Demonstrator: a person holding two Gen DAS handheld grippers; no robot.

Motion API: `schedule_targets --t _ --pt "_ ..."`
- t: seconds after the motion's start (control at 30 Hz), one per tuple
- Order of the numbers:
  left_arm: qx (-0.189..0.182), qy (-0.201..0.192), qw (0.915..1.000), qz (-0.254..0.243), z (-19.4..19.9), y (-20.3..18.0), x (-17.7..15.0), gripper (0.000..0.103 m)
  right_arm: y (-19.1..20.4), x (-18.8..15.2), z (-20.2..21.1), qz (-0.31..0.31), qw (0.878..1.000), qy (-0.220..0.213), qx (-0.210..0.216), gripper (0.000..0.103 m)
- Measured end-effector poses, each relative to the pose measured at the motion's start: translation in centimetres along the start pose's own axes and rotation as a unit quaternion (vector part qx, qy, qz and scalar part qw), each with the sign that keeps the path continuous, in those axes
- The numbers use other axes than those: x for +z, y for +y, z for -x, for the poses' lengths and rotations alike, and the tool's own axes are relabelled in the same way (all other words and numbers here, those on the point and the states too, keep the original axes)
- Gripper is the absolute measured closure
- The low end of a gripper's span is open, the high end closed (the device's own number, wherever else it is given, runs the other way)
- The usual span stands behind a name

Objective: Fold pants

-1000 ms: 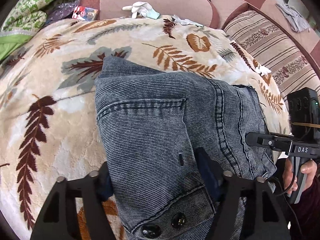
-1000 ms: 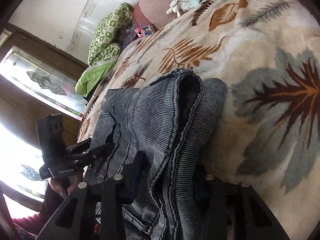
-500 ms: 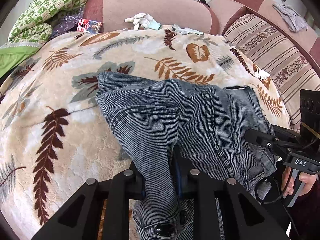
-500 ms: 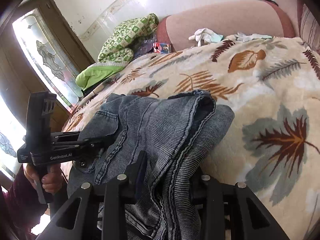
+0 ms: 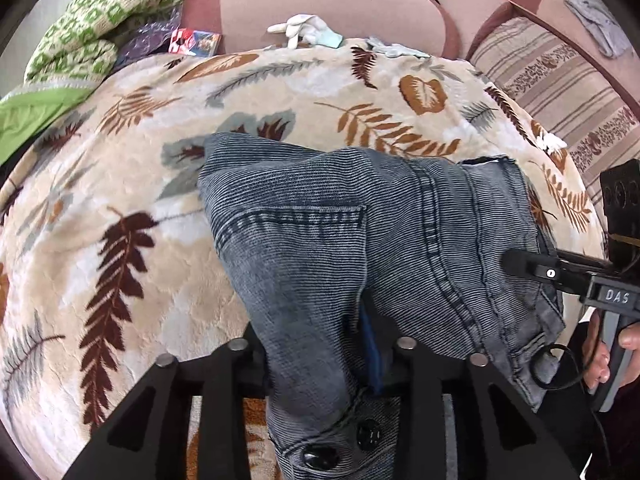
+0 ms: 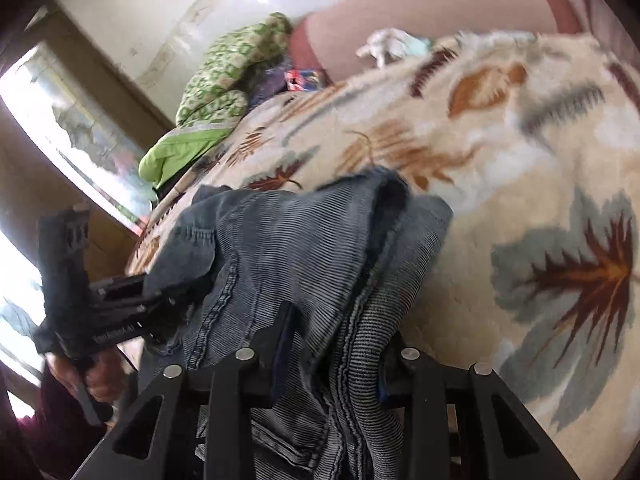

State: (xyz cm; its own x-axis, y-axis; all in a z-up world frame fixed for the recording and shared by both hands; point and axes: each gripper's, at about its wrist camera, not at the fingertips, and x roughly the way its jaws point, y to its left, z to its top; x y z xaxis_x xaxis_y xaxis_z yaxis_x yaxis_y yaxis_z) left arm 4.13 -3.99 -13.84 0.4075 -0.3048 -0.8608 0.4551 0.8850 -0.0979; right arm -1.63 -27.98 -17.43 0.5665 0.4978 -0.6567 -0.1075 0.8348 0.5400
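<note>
the folded grey-blue pants [image 5: 360,248] lie bunched on the leaf-print blanket [image 5: 120,200] near its close edge, with the waistband and two dark buttons [image 5: 320,454] at the bottom of the left wrist view. the left gripper [image 5: 320,344] has a gathered fold of the waist end between its fingers and its jaws are opening – the denim fills the gap. the right gripper [image 6: 336,344] is clamped on a thick stack of denim layers at the other side of the pile – its black body also shows at the right edge of the left wrist view, held by a hand [image 5: 616,352].
</note>
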Motion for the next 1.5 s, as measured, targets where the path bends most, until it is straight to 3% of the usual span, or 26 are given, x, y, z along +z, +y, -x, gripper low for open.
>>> schedule_targets --t 0.03,0.07,0.13,0.17,0.3,0.5,0.63,0.67,0.7,0.73,0.77,0.8,0.83,0.87,1.03,1.37,1.5 --pt "-0.004 0.002 1.0000 0.005 -0.2 0.2 -0.2 0.054 -0.6 0.0 -0.1 -0.015 1.000 0.008 0.010 0.065" --pt "-0.005 0.006 0.9999 0.009 -0.4 0.5 -0.3 0.041 -1.1 -0.1 -0.3 -0.029 0.999 0.013 0.017 0.058" --pt "-0.003 0.011 0.9998 0.019 -0.6 1.1 -0.5 0.021 -2.1 -0.4 -1.0 -0.058 0.997 0.034 0.038 0.031" --pt "-0.006 0.010 0.9995 0.028 -0.8 1.6 -0.7 0.017 -2.4 -0.5 -1.2 -0.067 0.995 0.036 0.062 0.027" --pt "-0.057 0.014 0.9954 0.076 -1.2 3.5 -1.4 0.015 -2.9 -0.8 -1.3 -0.074 0.993 0.029 0.086 0.022" --pt "-0.056 -0.013 0.9957 0.072 -1.0 3.3 -2.4 0.011 -3.2 -1.1 -1.2 -0.073 0.993 0.027 0.093 0.022" --pt "-0.050 -0.008 0.9966 0.065 -0.9 3.1 -2.2 0.011 -2.9 -1.0 -1.1 -0.064 0.993 0.034 0.091 0.023" --pt "-0.046 -0.006 0.9969 0.063 -0.9 3.0 -2.2 0.011 -2.9 -1.0 -1.0 -0.067 0.993 0.031 0.089 0.025" --pt "-0.042 -0.005 0.9972 0.062 -0.9 2.9 -2.1 0.011 -2.8 -1.1 -1.0 -0.071 0.994 0.029 0.083 0.034" --pt "-0.037 -0.005 0.9974 0.062 -0.9 2.7 -2.1 0.012 -2.9 -1.2 -0.9 -0.074 0.994 0.028 0.072 0.040" --pt "-0.036 -0.007 0.9975 0.060 -0.9 2.5 -2.0 0.019 -3.1 -1.3 -0.8 -0.076 0.995 0.027 0.058 0.057" --pt "-0.039 -0.012 0.9976 0.055 -0.8 2.2 -2.0 0.025 -3.4 -1.4 -0.7 -0.083 0.995 0.024 0.054 0.065" --pt "-0.050 -0.016 0.9974 0.048 -0.7 1.7 -1.9 0.046 -3.7 -1.5 -0.6 -0.091 0.994 0.022 0.059 0.066" --pt "-0.055 -0.019 0.9974 0.042 -0.5 1.3 -1.9 0.055 -3.6 -1.6 -0.5 -0.090 0.994 0.019 0.059 0.069" --pt "-0.008 -0.037 0.9993 0.005 0.7 -0.6 -1.8 0.074 -0.9 -1.6 0.2 -0.009 1.000 -0.007 0.008 0.076" --pt "0.025 -0.061 0.9978 -0.007 3.7 -2.3 -0.9 0.080 3.3 -2.6 1.8 0.108 0.991 -0.074 -0.041 0.079" --pt "0.047 -0.072 0.9962 -0.013 4.7 -2.7 -0.8 0.080 4.0 -2.9 2.1 0.126 0.987 -0.091 -0.041 0.079"
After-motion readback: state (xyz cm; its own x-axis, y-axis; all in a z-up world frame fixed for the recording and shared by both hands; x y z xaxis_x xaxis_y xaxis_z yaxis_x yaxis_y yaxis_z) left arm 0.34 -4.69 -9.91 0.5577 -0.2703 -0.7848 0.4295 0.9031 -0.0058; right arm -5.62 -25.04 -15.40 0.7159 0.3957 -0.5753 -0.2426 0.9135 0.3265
